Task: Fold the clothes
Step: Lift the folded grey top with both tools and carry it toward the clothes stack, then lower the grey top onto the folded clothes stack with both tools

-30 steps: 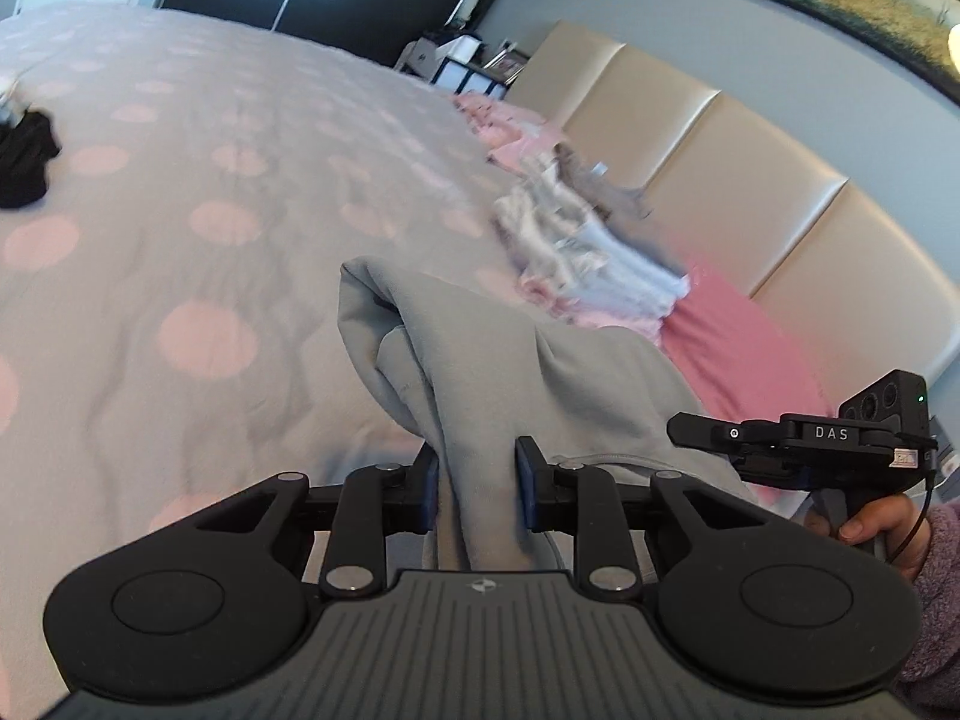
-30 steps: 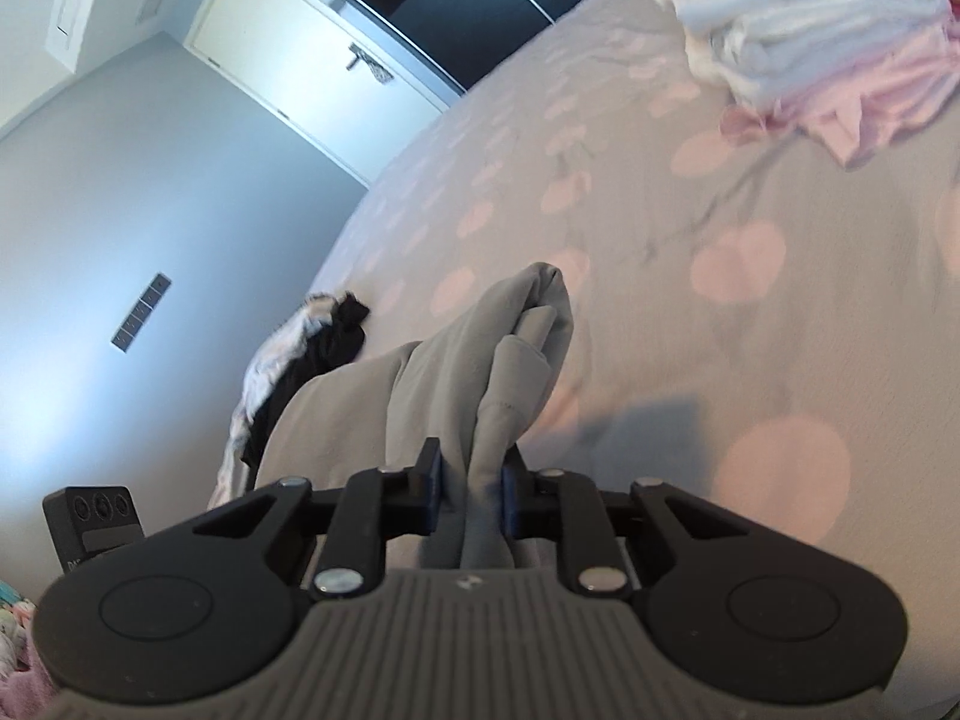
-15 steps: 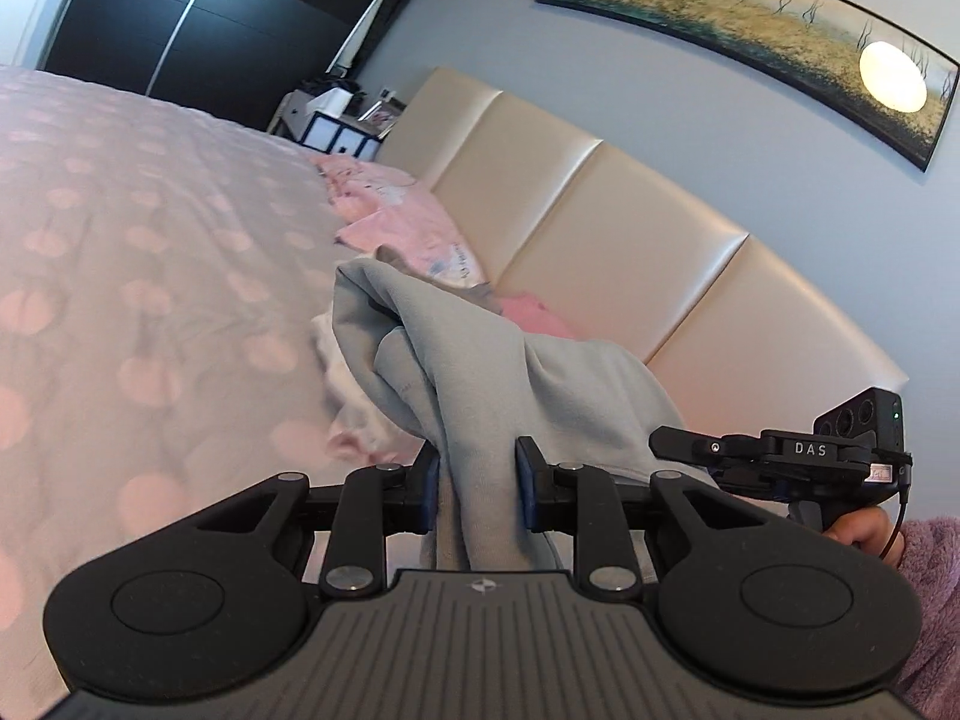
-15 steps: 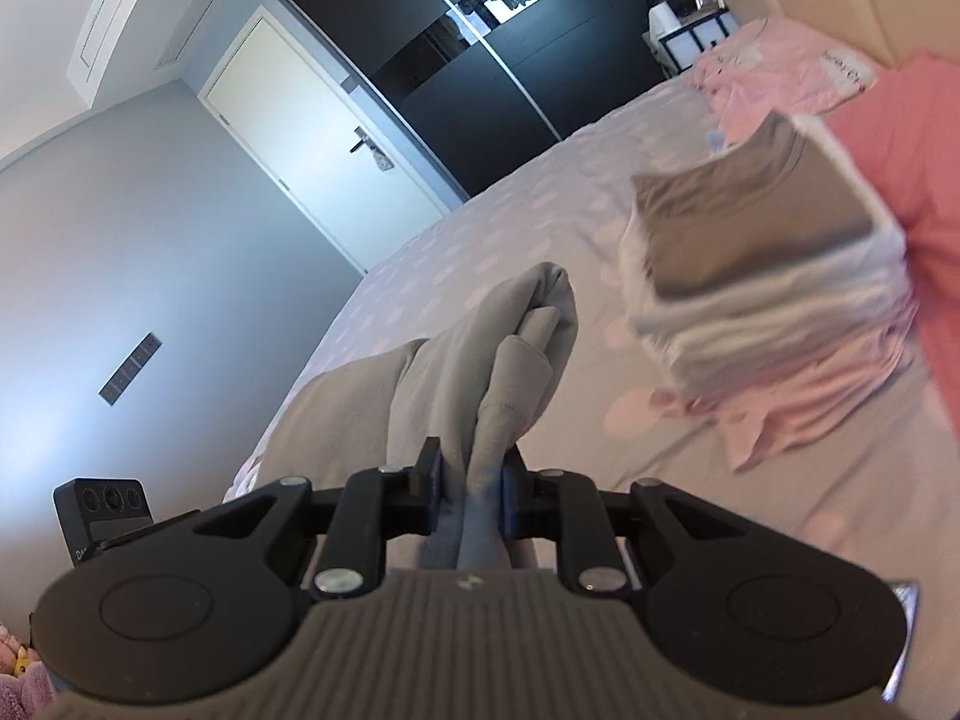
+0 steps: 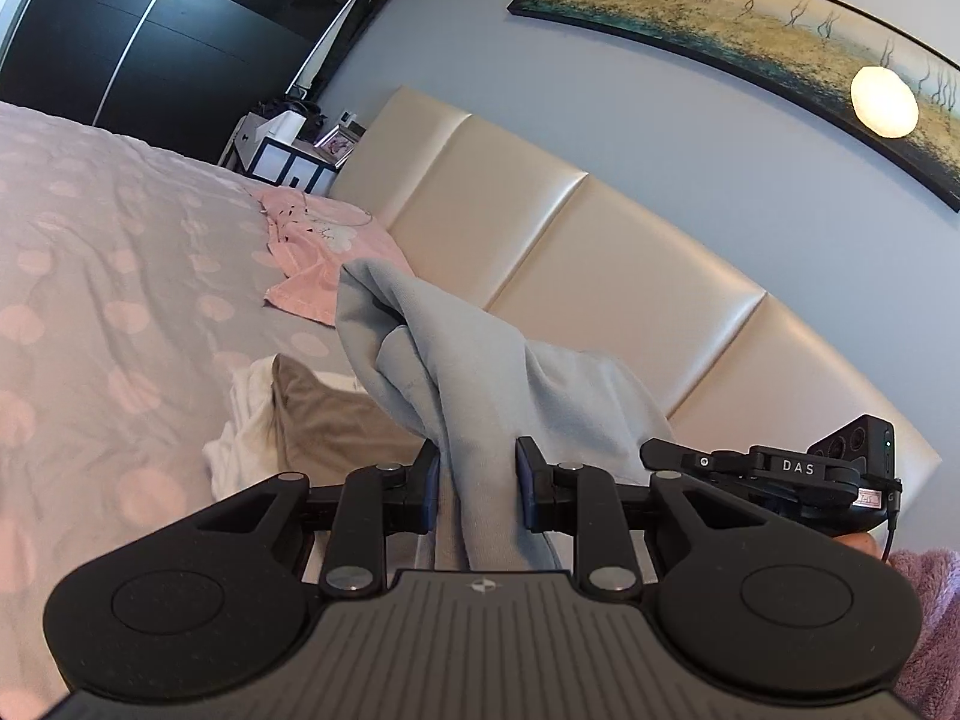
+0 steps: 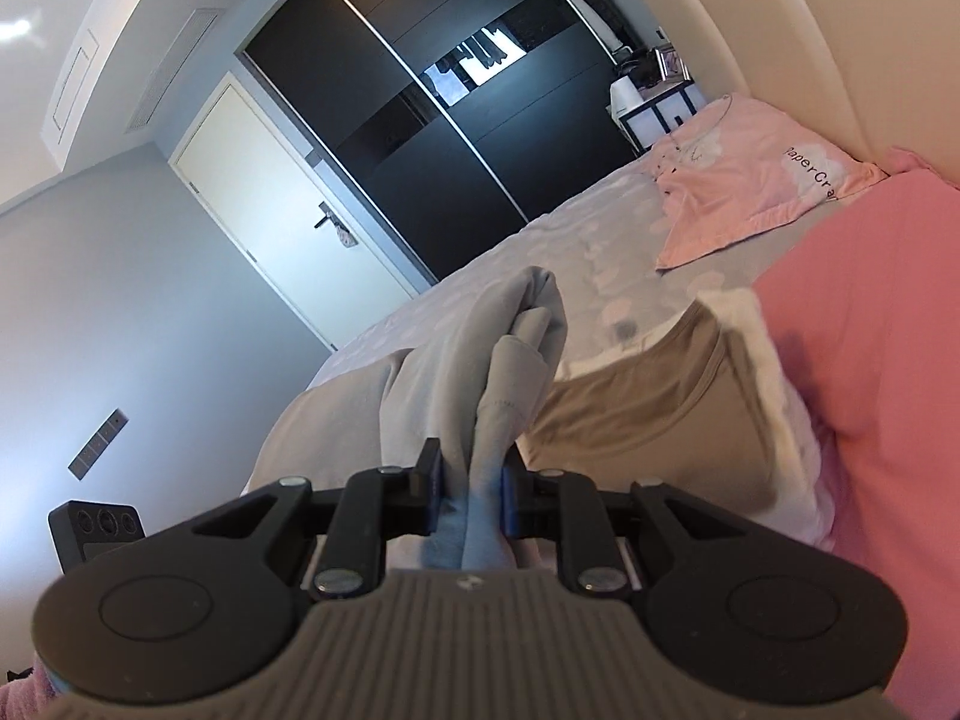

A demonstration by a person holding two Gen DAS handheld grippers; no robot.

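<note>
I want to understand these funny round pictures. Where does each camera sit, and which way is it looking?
Left wrist: sits on the left tongs, looks toward the headboard; a fuzzy sleeve shows.
Right wrist: sits on the right tongs, looks toward the wardrobe; no body shows.
Both: the grey garment gripped, the tan-topped pile.

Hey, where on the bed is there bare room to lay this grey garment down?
Free: the dotted bedspread left of the folded stack, running toward the black wardrobe. Crowded: the headboard side, where the stack, the pale pink garment and the bright pink pillow sit close together.
</note>
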